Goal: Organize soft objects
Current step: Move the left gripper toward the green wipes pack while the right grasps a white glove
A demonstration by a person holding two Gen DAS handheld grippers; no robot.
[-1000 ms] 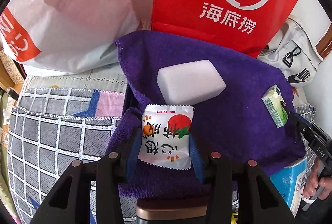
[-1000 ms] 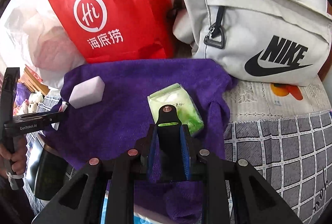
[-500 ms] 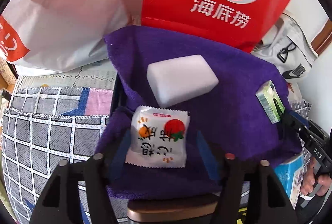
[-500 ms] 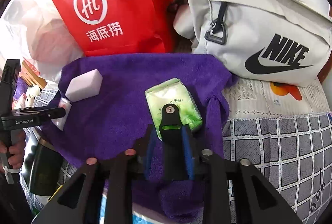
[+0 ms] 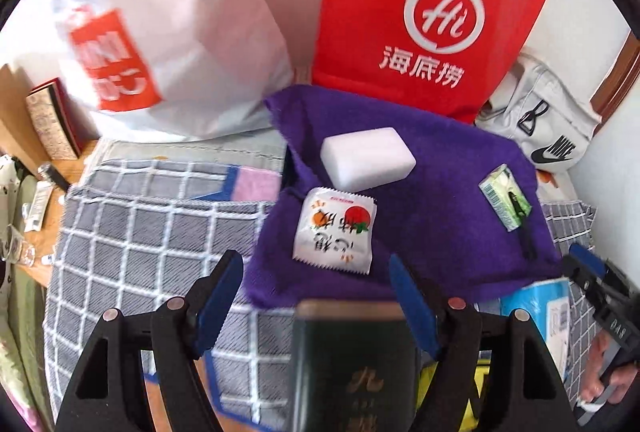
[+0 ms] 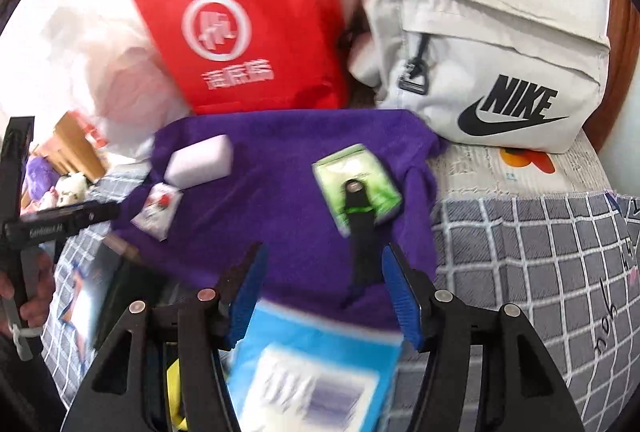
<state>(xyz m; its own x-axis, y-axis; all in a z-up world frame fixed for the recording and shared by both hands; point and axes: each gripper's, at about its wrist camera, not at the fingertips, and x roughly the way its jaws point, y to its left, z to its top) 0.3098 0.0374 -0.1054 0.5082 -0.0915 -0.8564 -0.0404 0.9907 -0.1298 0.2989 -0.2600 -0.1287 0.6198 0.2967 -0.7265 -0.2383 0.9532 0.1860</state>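
A purple towel (image 5: 440,232) lies spread on the bed. On it rest a white foam block (image 5: 368,158), a white snack packet (image 5: 336,228) and a green tissue pack (image 6: 340,168). A black strap (image 6: 362,248) lies across the tissue pack. My left gripper (image 5: 314,266) hangs just short of the snack packet; its jaws are opening and grip nothing. My right gripper (image 6: 325,252) has its jaws opening too. The strap's tail runs between its fingers, and neither pad touches it.
A red paper bag (image 5: 420,12), a white plastic bag (image 5: 160,52) and a grey Nike bag (image 6: 500,80) stand behind the towel. A dark green box (image 5: 348,364) and a blue pack (image 6: 312,364) lie close under the grippers. A checked blanket (image 6: 540,252) covers the bed.
Both grippers opened and drew back and up. The left let go of the snack packet, the right let go of the black strap; both things stay on the towel.
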